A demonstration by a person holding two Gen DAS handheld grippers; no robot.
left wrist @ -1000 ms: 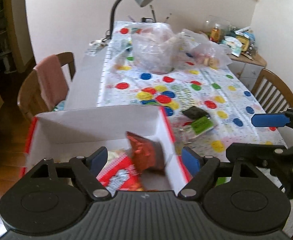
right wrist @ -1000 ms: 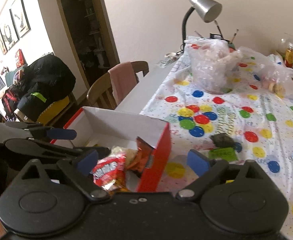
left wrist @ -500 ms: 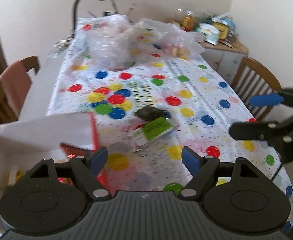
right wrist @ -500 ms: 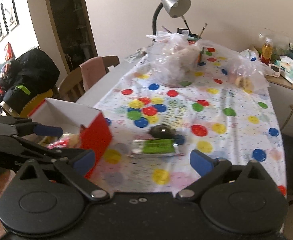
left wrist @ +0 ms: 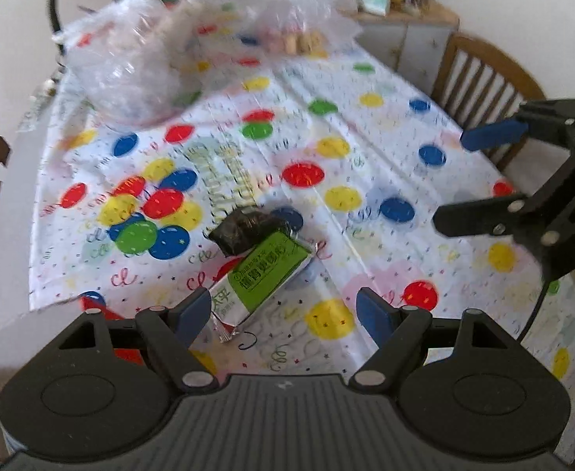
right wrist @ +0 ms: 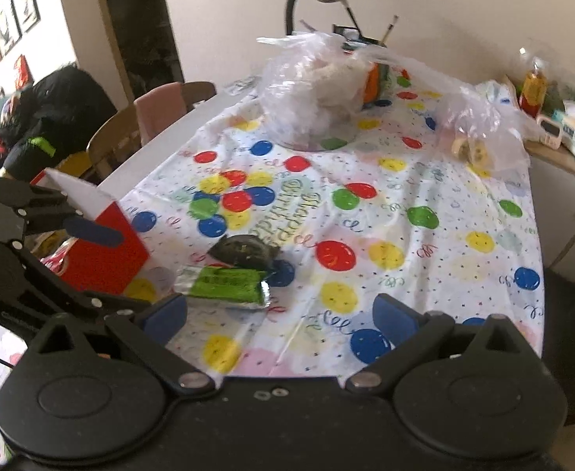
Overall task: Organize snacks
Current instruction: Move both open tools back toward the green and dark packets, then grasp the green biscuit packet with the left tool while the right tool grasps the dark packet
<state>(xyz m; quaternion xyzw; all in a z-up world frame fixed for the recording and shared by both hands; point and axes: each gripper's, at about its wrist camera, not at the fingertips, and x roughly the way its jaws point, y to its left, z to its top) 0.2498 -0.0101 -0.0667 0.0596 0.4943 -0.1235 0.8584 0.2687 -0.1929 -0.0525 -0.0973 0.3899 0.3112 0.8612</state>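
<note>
both the left gripper point(left wrist: 279, 310) and the right gripper point(right wrist: 281, 318) hover with fingers released and empty over the green snack pack point(left wrist: 266, 271), which lies on the desk point(left wrist: 385, 149) touching a dark packet point(left wrist: 244, 229), probably because these go into the red box point(right wrist: 107, 253).

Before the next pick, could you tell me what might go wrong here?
1. The green snack packet touches the dark wrapped snack, so the open left gripper might nudge or catch both.
2. The loose tablecloth is wrinkled and may bunch under the fingers.
</note>
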